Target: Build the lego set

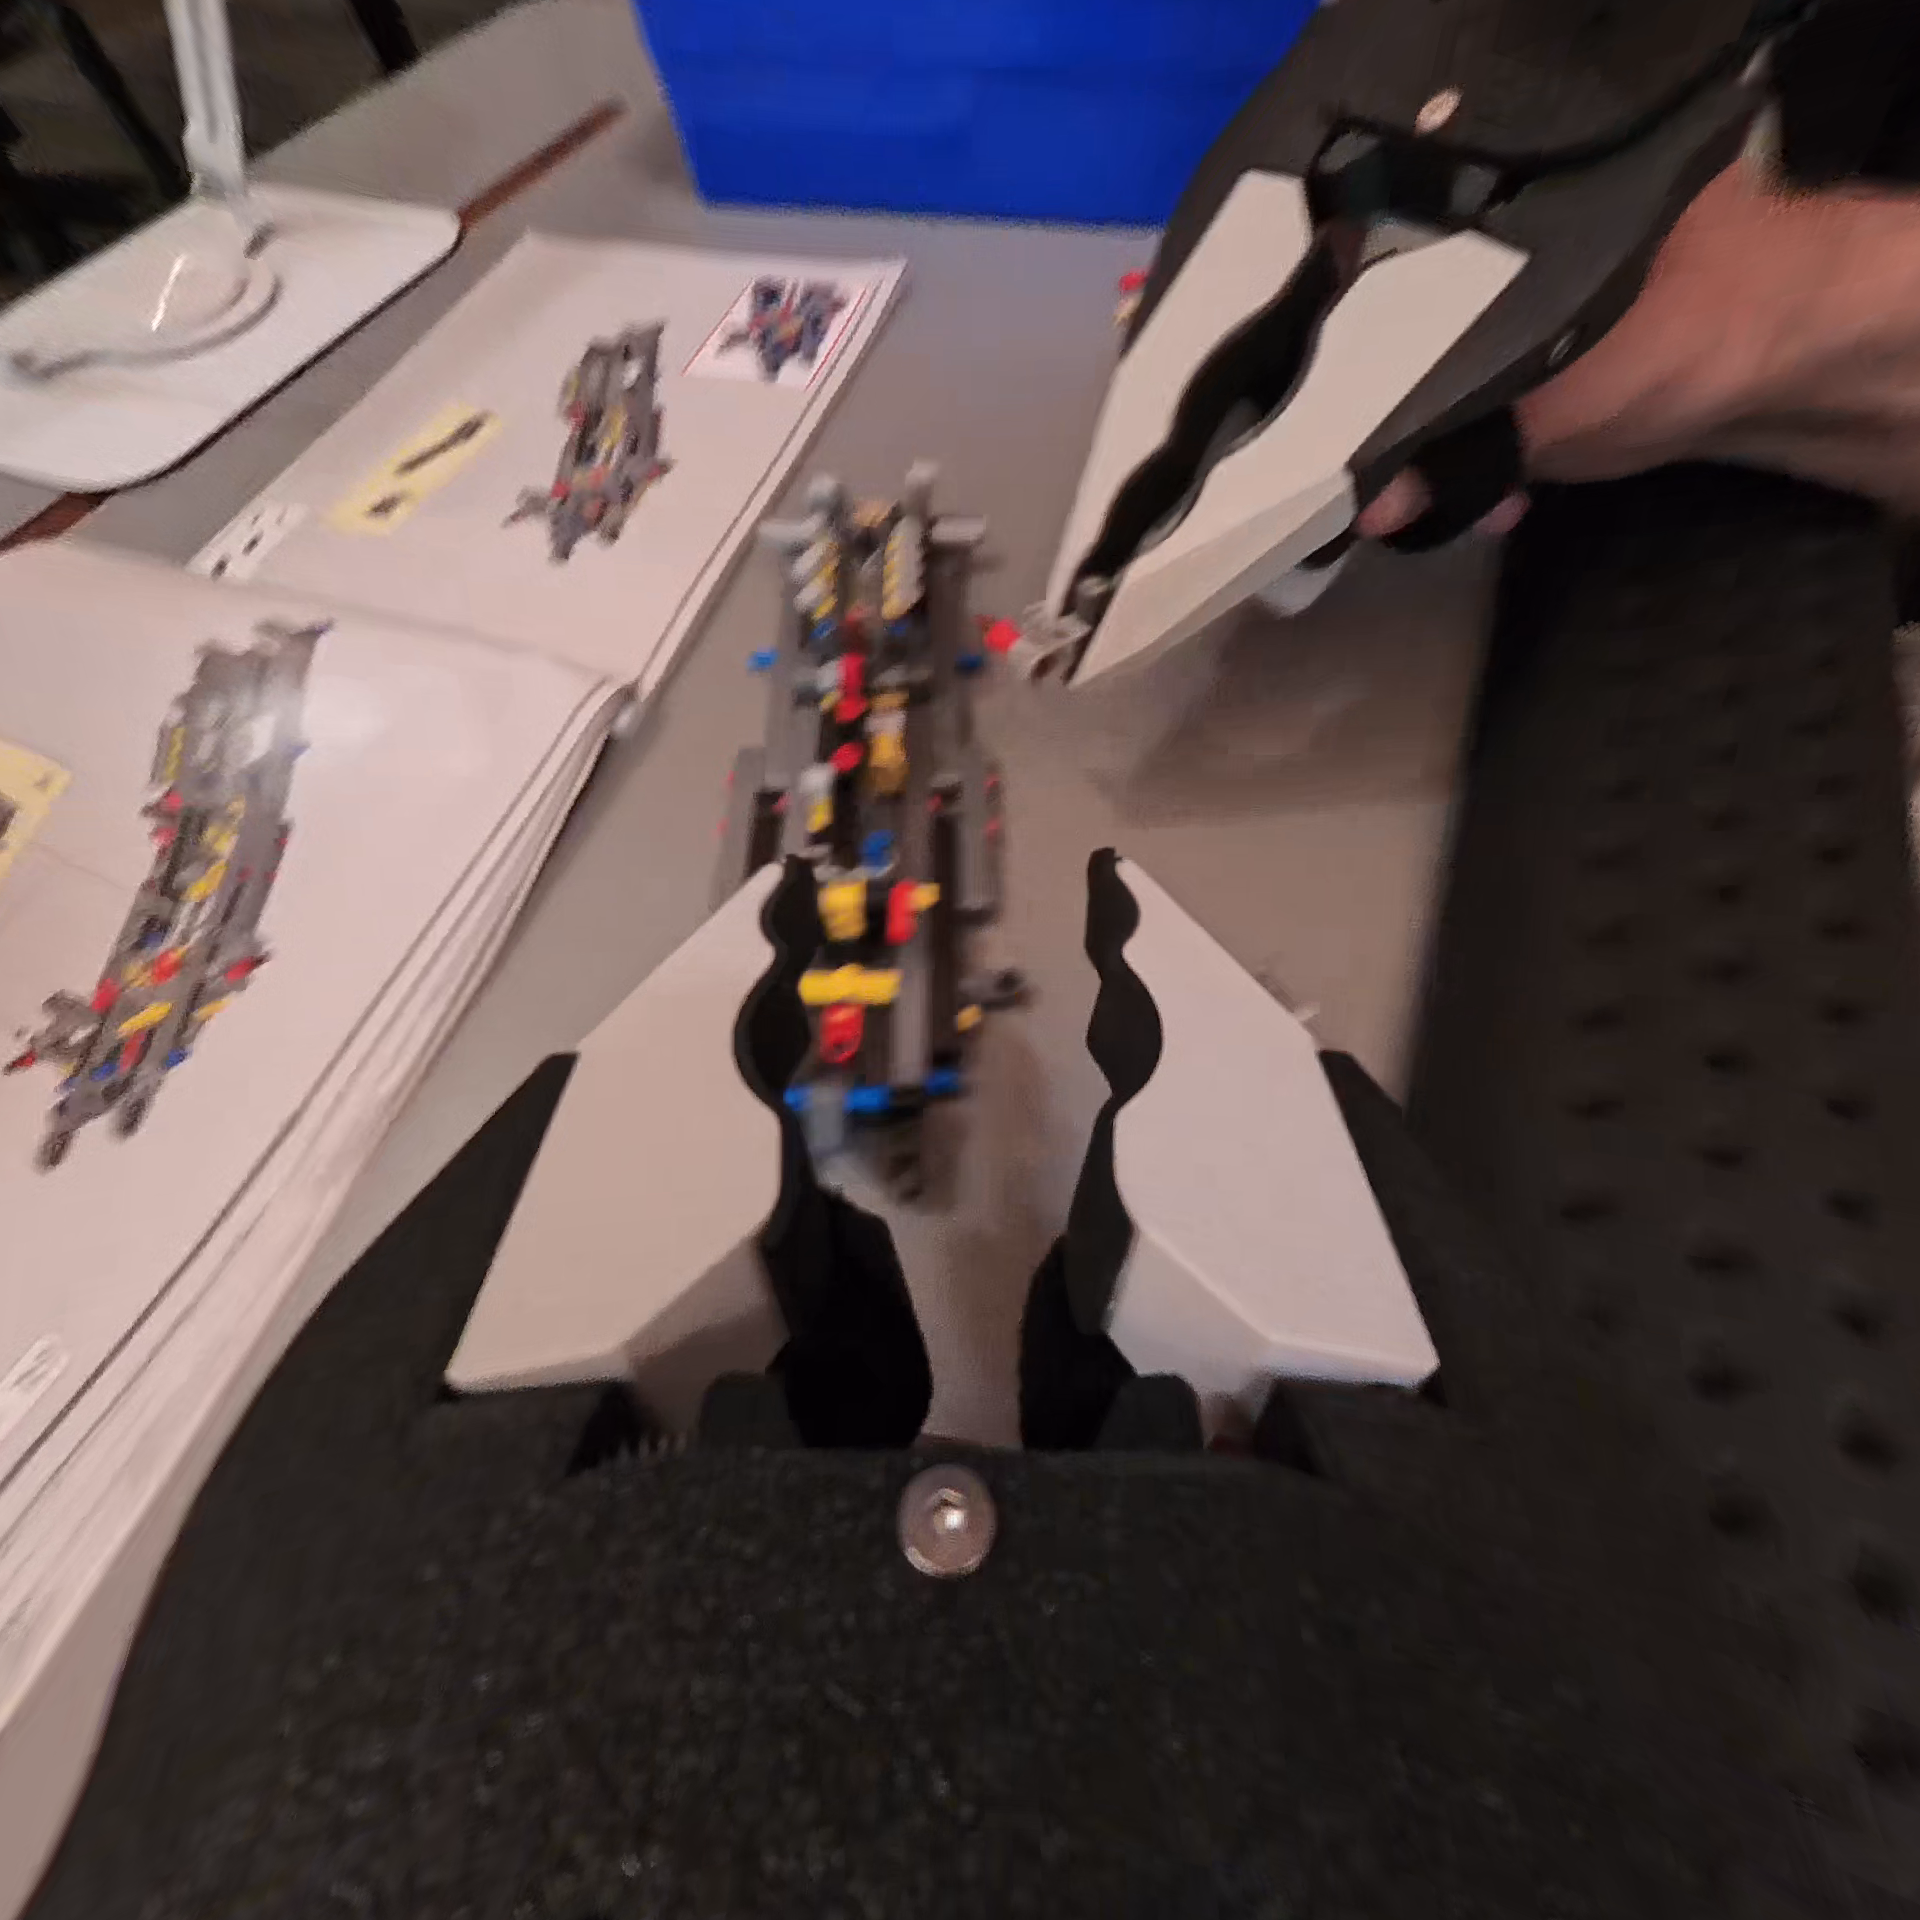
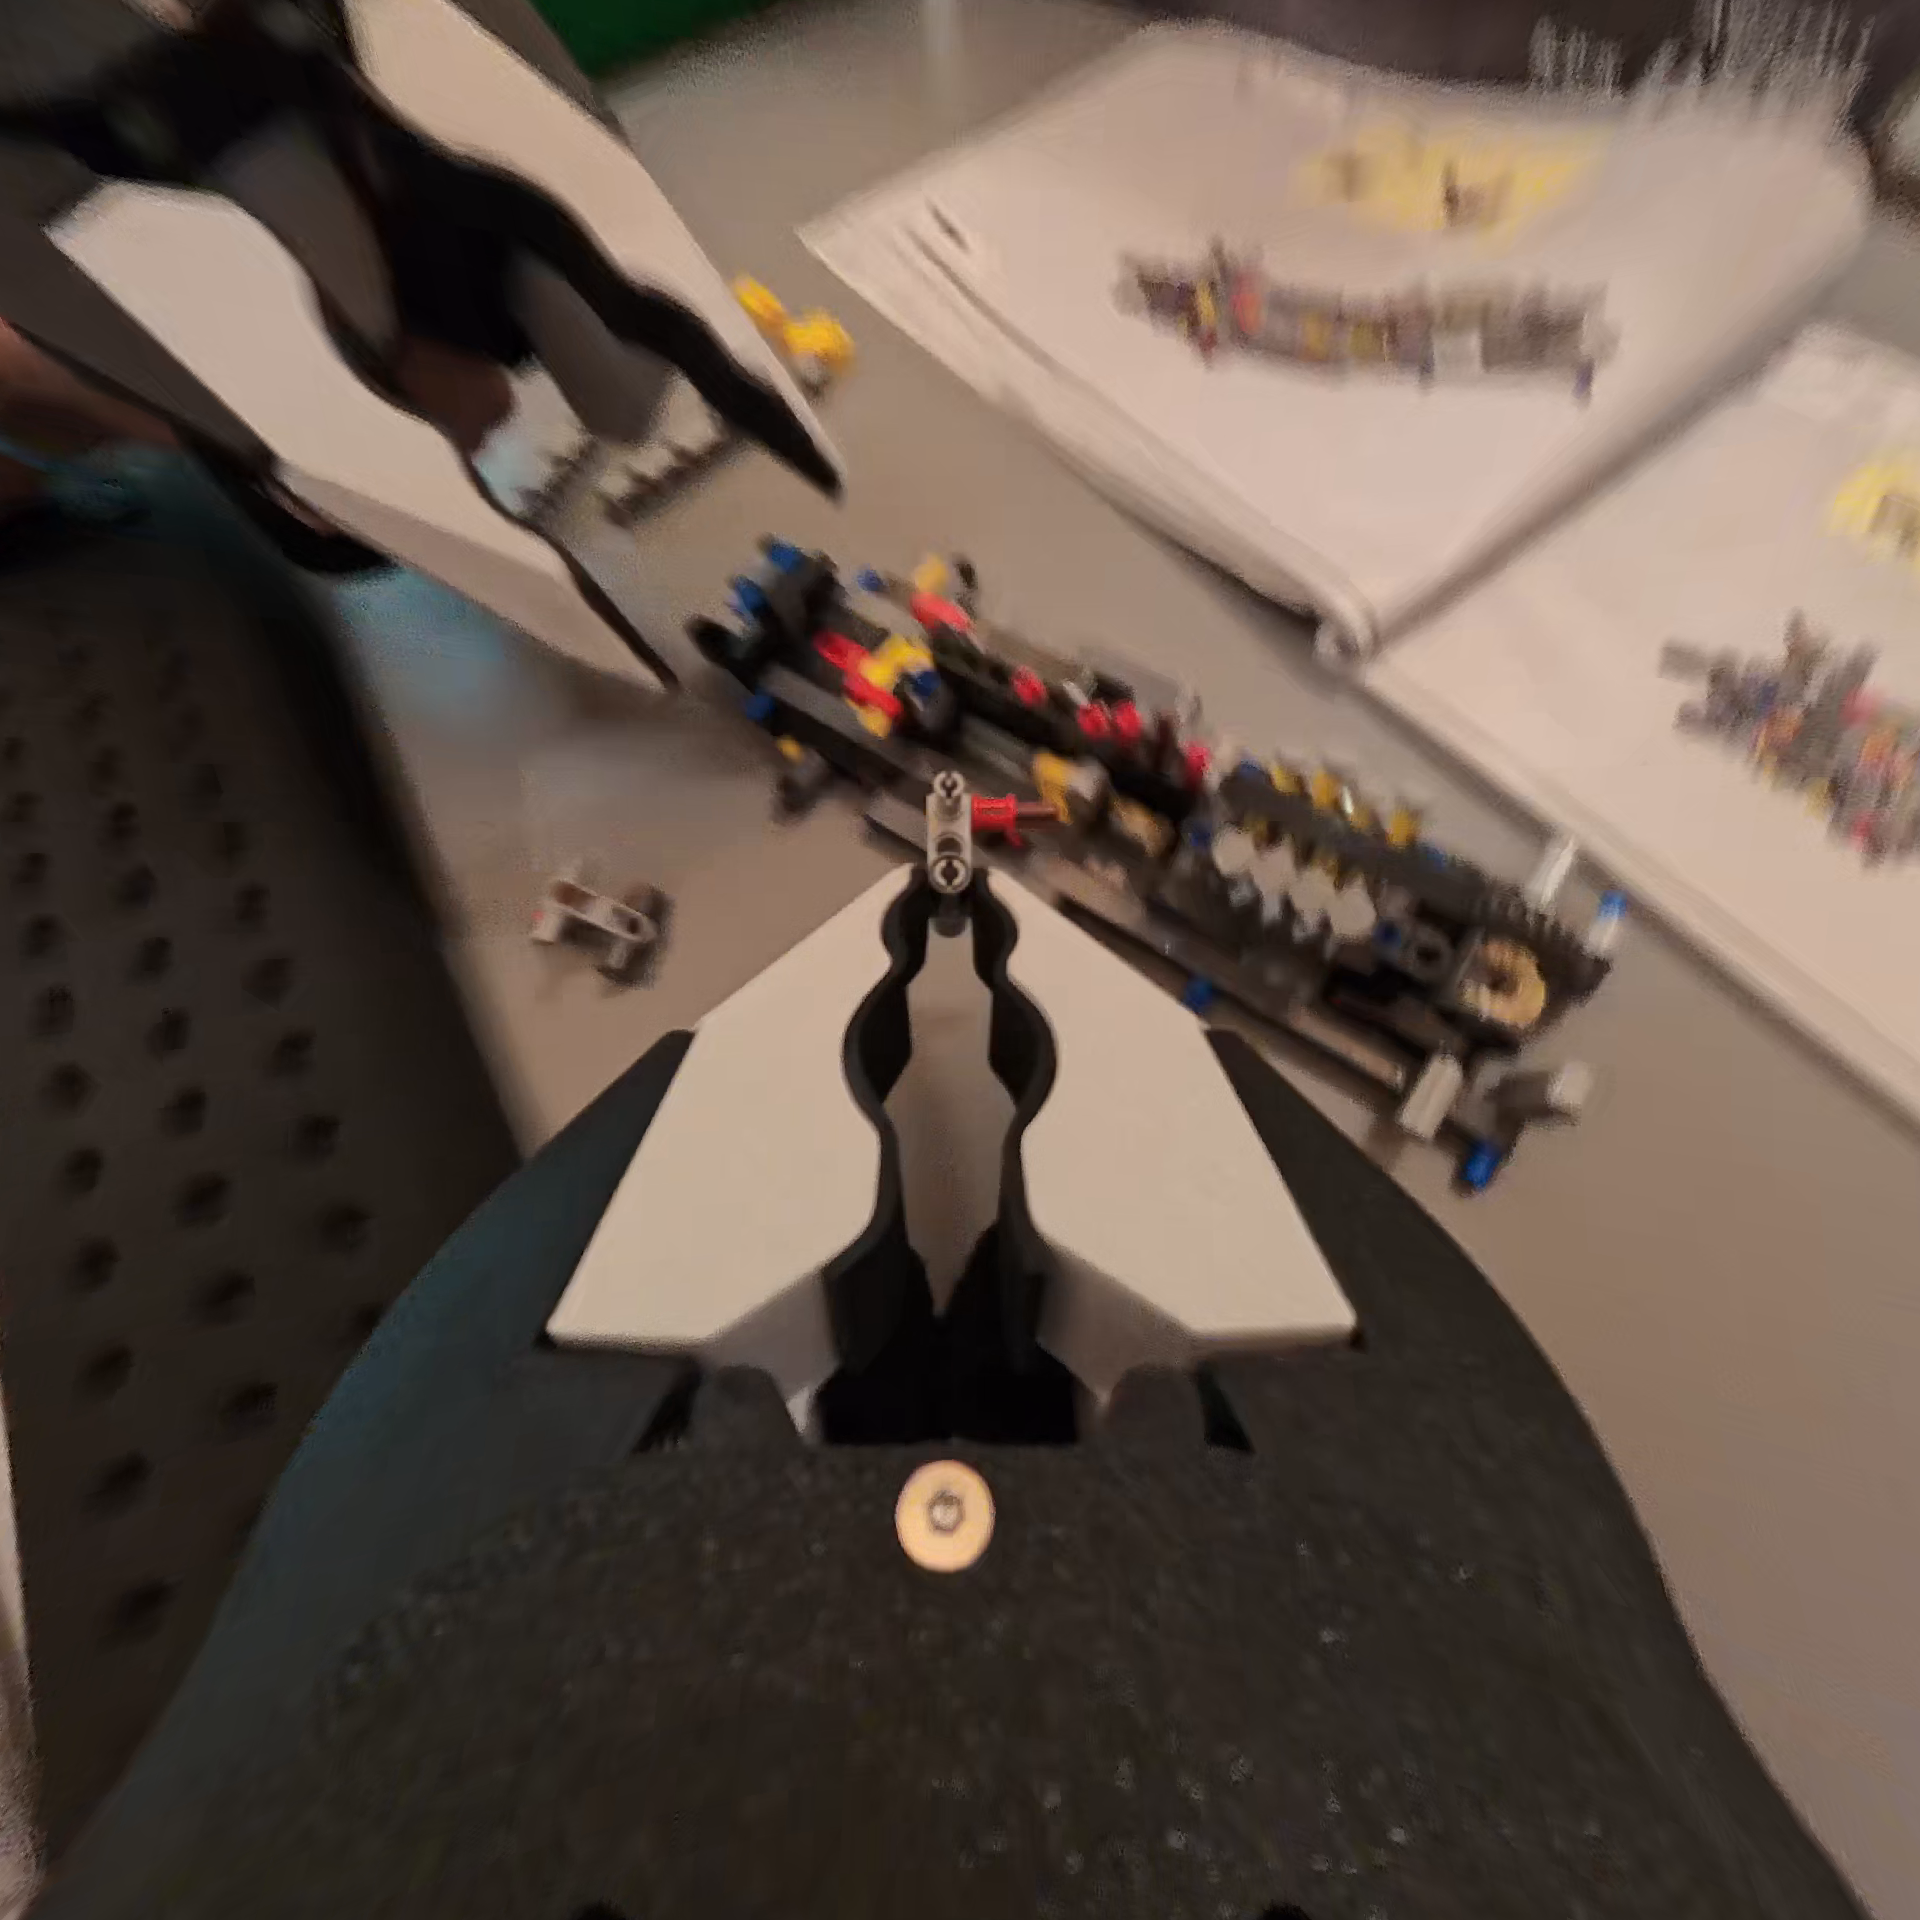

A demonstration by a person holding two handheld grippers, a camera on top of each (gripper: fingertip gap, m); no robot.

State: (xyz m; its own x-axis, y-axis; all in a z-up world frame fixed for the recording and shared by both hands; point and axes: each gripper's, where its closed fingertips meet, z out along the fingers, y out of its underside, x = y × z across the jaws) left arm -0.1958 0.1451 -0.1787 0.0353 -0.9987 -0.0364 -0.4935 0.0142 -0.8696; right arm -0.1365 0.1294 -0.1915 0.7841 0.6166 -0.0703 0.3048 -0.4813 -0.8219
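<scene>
While the long chassis (image 1: 873,831) lay flat on the grey table (image 1: 1247,831), the small grey connector (image 2: 948,847) with its red pin (image 2: 1003,816) was the piece that mattered. It stood pinched at the very tips of the right gripper (image 2: 948,899), whose jaws were drawn narrow around its lower end, and it hung just above the near long edge of the chassis, about midway along; blur kept me from telling whether it touched.

To my eye the step was seating that connector into the side of the chassis. Doing it well would mean lining the red pin square with a hole before pushing, and pressing straight along the pin, since so shallow a grip could let the piece twist.

Over the other end, the left gripper (image 1: 945,894) hovered with its jaws wide and empty, straddling the chassis without gripping it. Closing it there first to brace would likely stop the chassis sliding under the push.

Beyond the chassis lay the open manual (image 1: 416,675), a loose grey part (image 2: 597,920) near the black mat (image 2: 156,1039), and a blue bin (image 1: 935,104) at the back.
</scene>
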